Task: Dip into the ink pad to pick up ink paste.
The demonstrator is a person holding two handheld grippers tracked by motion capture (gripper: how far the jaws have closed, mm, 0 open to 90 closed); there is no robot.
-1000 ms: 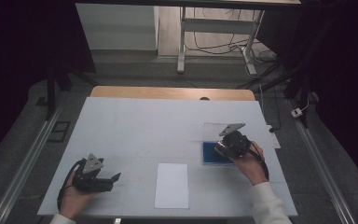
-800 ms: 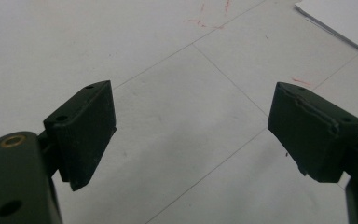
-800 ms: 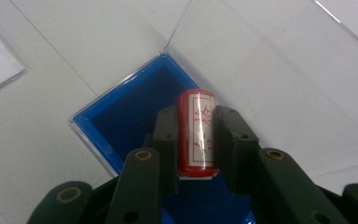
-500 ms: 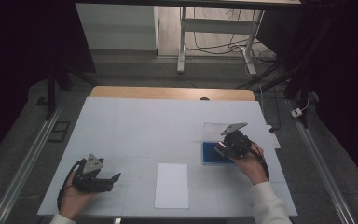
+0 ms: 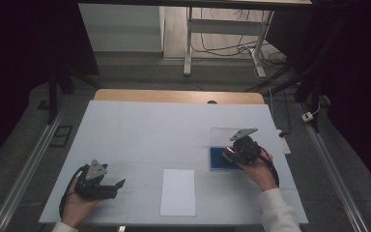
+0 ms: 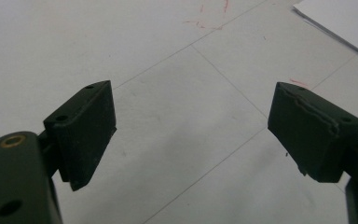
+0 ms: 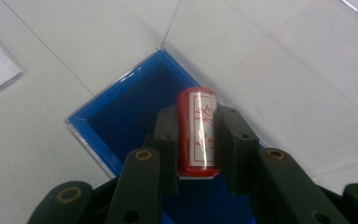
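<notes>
The desk (image 5: 174,130) is white, crossed by thin lines and marked with a few faint red scribbles. A sheet (image 5: 178,192) of white paper lies flat near its front edge, between the two hands and touching neither. Beyond the desk's far side a strip of wood (image 5: 178,96) shows, and past that a grey floor with a stand (image 5: 188,43) and loose cables (image 5: 227,48).

The left tool (image 5: 117,185) sits low over the front left of the desk, well apart from the sheet, its jaws spread wide with bare desk between them; in the left gripper view a corner of the sheet (image 6: 349,21) shows at the top right.

The right tool (image 5: 229,153) is at the right side of the desk, over a shallow blue tray (image 5: 218,159) with a clear lid (image 5: 222,136) lying open behind it. Its jaws are clamped on a stamp (image 7: 196,133), a short red cylinder with a pale label bearing red characters, held just above the tray's dark blue pad (image 7: 135,109). Whether the stamp touches the pad cannot be told.
</notes>
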